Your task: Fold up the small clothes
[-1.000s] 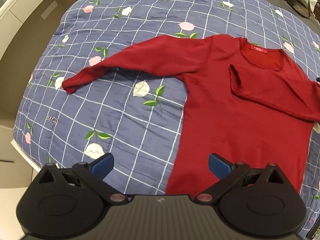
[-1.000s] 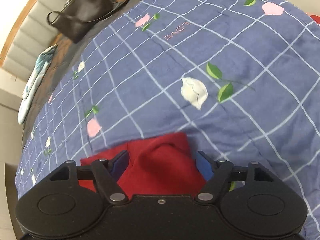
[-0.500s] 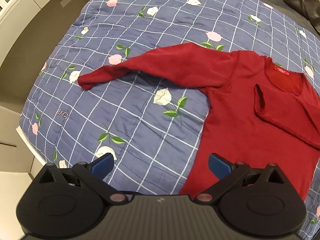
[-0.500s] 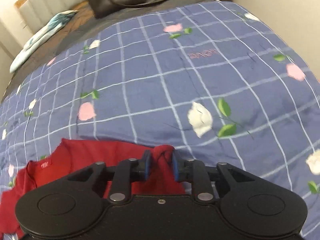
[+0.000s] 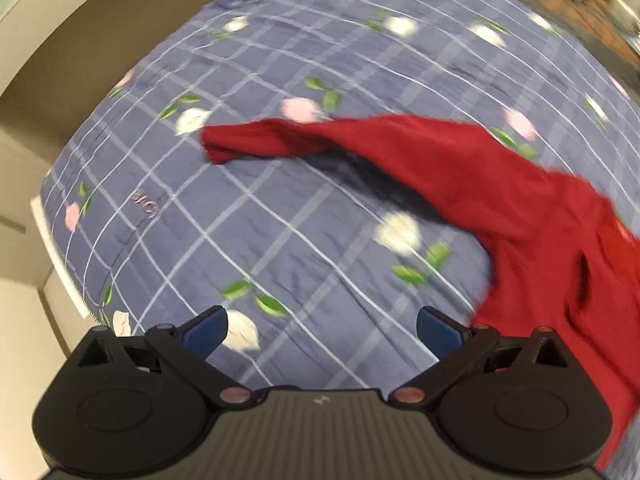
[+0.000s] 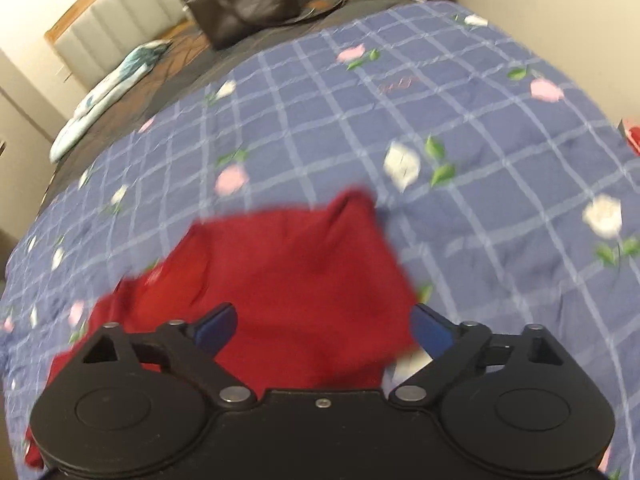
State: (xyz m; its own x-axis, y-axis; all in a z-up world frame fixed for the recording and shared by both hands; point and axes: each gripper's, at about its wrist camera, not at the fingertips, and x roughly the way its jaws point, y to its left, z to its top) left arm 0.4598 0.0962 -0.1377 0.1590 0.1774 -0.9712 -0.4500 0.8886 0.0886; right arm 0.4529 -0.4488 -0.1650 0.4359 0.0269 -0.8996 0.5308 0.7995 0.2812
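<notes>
A red knit sweater point(image 5: 532, 216) lies on a blue checked floral bedspread point(image 5: 280, 216). In the left wrist view one sleeve stretches out to the left, its cuff point(image 5: 224, 144) flat on the spread. My left gripper point(image 5: 322, 330) hovers open over bare bedspread, short of that sleeve. In the right wrist view the sweater point(image 6: 288, 280) shows a folded shoulder edge and a red neck label. My right gripper point(image 6: 324, 328) stands open just above the red fabric, which fills the space between its blue pads without being clamped. Both views are blurred by motion.
A dark handbag point(image 6: 244, 4) and a pale teal cloth point(image 6: 108, 88) lie near the padded headboard. A cream wall and bed edge point(image 5: 56, 248) run along the left of the left wrist view. Something red point(image 6: 632, 136) sits at the right edge.
My right gripper, shut on the red fabric half a second ago, has opened and let it go. My left gripper has swung left toward the outstretched sleeve, staying open.
</notes>
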